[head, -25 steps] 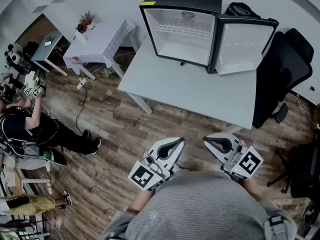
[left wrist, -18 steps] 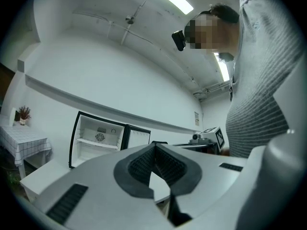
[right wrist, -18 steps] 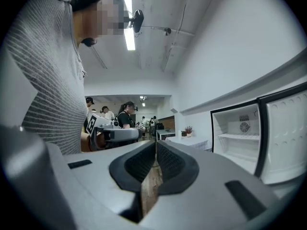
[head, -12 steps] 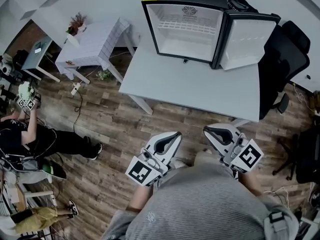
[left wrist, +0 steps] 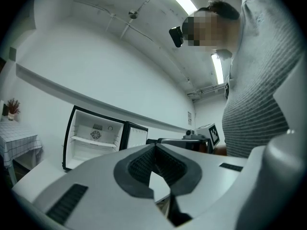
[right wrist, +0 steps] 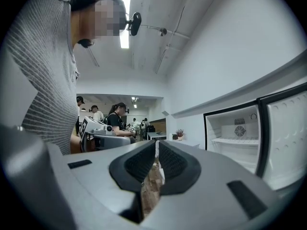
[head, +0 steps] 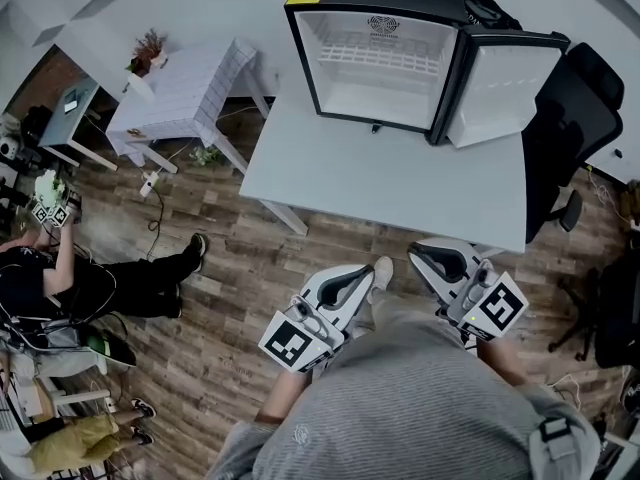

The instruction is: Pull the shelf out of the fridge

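A small black fridge [head: 372, 43] stands on the far side of the grey table [head: 390, 178], its door [head: 503, 80] swung open to the right. Inside, a white wire shelf [head: 377, 61] sits about halfway up. My left gripper [head: 360, 274] and right gripper [head: 424, 256] hang side by side over the wooden floor, short of the table's near edge, both shut and empty. The left gripper view has shut jaws [left wrist: 154, 146] with the fridge [left wrist: 96, 138] and its shelf [left wrist: 92, 142] far off at left. In the right gripper view the jaws [right wrist: 157, 145] are shut, and the fridge [right wrist: 240, 138] and shelf [right wrist: 236, 141] lie at right.
A black office chair [head: 570, 128] stands right of the table. A low white table [head: 190, 88] with a plant [head: 148, 46] is at far left. A person [head: 70, 283] sits on the floor at left. My own shoe [head: 383, 268] shows between the grippers.
Both grippers have moved forward toward the table's near edge, still shut. My shoe has come into view between them. The seated person's leg has shifted.
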Available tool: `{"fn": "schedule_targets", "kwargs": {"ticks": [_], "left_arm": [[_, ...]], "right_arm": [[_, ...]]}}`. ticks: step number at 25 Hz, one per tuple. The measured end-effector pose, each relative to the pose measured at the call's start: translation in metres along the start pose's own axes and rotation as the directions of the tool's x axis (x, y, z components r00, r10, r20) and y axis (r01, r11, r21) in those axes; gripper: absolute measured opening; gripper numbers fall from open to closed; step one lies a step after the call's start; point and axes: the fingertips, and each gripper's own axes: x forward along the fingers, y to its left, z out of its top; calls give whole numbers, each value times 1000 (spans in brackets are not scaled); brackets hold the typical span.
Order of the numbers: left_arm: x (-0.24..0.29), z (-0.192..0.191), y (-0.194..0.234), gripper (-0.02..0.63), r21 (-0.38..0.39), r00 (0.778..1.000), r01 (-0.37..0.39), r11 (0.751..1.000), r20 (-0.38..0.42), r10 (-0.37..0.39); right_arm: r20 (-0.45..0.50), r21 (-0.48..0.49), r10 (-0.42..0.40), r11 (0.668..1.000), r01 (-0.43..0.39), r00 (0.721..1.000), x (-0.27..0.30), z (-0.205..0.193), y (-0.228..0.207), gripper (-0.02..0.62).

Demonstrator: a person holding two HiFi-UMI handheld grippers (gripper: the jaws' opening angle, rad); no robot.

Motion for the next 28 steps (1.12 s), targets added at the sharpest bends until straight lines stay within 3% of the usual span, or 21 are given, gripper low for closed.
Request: {"fn": "schedule_targets", "kwargs": {"ticks": [4, 16, 24, 28], "left_arm": [[16, 0, 30, 11, 0, 1000, 9, 1000, -11, -9], [83, 18, 151, 11, 13, 999, 37, 999, -27, -37], [136, 17, 189, 11, -5, 996, 72, 997, -45, -72], [157, 11, 198, 12, -37, 991, 121, 992, -51, -123]], "right_arm": [[29, 0, 23, 1000, -23, 999, 25, 7, -20, 14], [19, 47, -31, 998, 30, 999, 84, -2, -130, 14], [13, 39, -83, 996, 83, 996, 91, 2, -191, 14], [-11, 18, -165, 986, 165, 986, 82, -4, -214, 14]]}}
